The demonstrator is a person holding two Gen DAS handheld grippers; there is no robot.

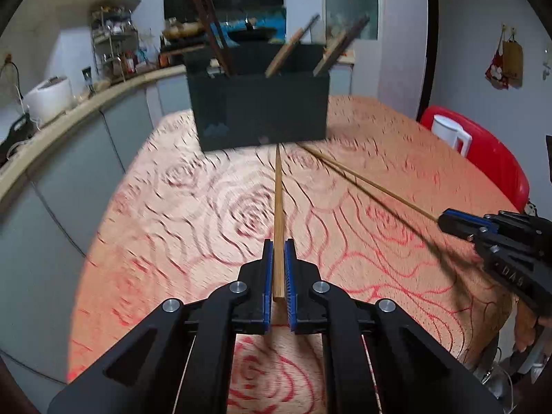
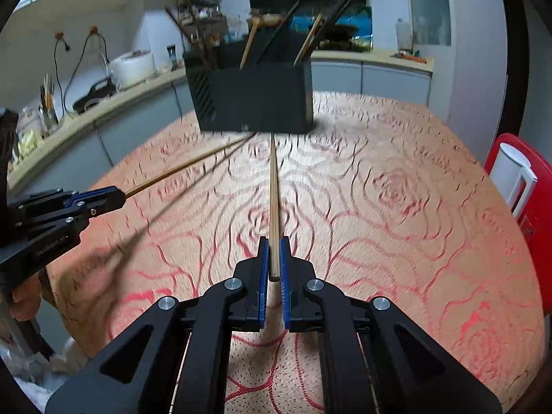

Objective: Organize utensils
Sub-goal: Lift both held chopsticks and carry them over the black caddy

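Grasping one chopstick (image 1: 278, 214) each (image 2: 273, 207), left tool (image 1: 278, 269) and right tool (image 2: 274, 258) aim at the black holder (image 1: 258, 110) near the surface's far edge; several utensils already stand inside, these two remain.

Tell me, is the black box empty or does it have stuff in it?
Not empty. The black box stands upright on the table with several sticks poking out of its open top.

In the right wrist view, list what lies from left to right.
Left gripper holding a thin bamboo chopstick → right gripper clamping its own bamboo chopstick → white plastic jug on the red plastic stool.
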